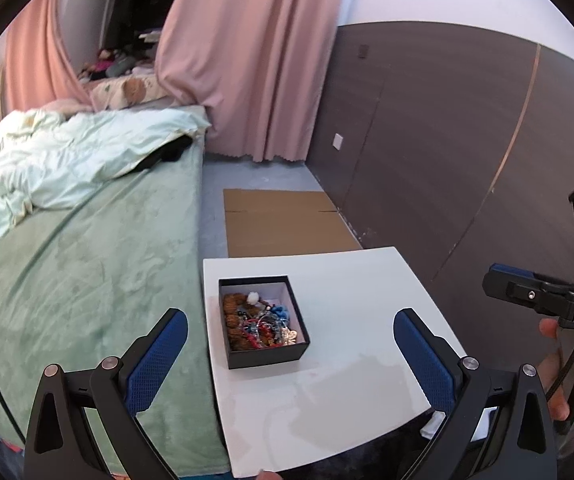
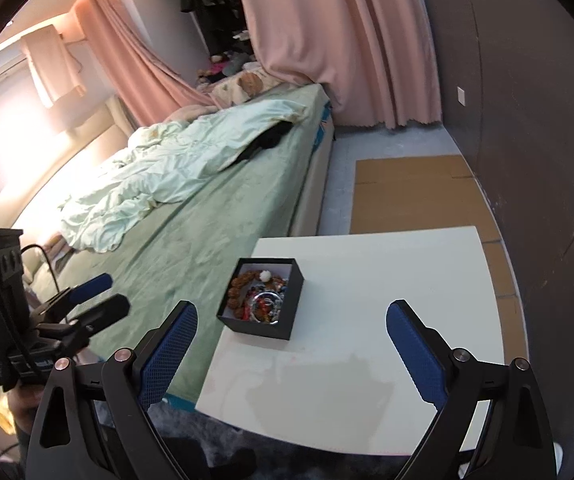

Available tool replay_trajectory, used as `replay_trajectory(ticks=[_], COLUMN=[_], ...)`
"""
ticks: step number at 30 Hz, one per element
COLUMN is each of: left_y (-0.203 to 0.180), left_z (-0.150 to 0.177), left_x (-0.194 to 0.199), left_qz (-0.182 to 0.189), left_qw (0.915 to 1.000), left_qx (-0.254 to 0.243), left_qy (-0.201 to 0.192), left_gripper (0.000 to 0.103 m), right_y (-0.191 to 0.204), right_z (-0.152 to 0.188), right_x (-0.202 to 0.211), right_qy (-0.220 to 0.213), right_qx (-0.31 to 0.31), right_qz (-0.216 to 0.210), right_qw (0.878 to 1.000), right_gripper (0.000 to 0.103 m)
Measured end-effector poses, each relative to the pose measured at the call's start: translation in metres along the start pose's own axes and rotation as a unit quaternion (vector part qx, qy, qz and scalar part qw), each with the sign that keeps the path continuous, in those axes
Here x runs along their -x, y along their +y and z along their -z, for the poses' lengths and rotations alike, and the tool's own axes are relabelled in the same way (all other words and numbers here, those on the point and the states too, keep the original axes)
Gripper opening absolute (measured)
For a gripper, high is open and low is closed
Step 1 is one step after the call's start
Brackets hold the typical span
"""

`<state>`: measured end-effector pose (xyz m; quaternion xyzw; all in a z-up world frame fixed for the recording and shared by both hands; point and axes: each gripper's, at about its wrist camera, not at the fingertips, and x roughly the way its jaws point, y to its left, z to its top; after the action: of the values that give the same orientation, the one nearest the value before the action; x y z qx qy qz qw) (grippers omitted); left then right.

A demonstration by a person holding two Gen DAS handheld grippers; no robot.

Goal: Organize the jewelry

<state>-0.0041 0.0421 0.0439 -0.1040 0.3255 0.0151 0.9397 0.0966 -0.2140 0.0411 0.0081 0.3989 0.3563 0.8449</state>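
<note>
A small white table (image 1: 351, 280) stood beside a bed w/ a green cover (image 1: 87, 264). On the table sat one open black box (image 1: 265, 354), near the edge closest to the bed. Inside lay a tangled heap of jewelry (image 1: 259, 322): brown bead strands, red & blue bits, something silvery, a white tuft. Separate pieces couldn't be counted in the tangle.

Two grippers were in view, one per hand. The left gripper (image 1: 290, 340) hung above the table's near side, jaws spread wide, nothing between them. The right gripper (image 2: 292, 332) was likewise up off the table, jaws wide apart & empty; the box showed ahead of it, slightly left. Neither touched the box.

Judgement: all jewelry seemed gathered in the box, none loose on the table, so the task looked at or near its end, w/ both tools clear. If more sorting is wanted, the next move calls for lowering one gripper into the box & pinching a single strand w/o dragging the rest.

Also seen: pink curtains (image 1: 247, 60), one flat cardboard sheet (image 1: 283, 220) on the floor.
</note>
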Motion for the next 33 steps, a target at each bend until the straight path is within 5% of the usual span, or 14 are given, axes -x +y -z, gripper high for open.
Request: replay_trajectory(ticks=[7,33], left_y=[-0.02,-0.028], left_z=[0.002,0.0], left_x=[0.009,0.006], left_qz=[-0.004,0.0], left_qw=[0.9993,0.9994], left_qx=[-0.033,-0.03], left_qy=[-0.019,-0.019], left_gripper=[0.103,0.103], right_y=[-0.006,-0.023], right_z=[0.009,0.018], right_x=[0.01,0.025], right_qy=[0.001,-0.009], right_qx=[0.007,0.006], right_qz=[0.003,0.031], right_qw=[1.0,0.999], right_gripper=[0.096,0.096])
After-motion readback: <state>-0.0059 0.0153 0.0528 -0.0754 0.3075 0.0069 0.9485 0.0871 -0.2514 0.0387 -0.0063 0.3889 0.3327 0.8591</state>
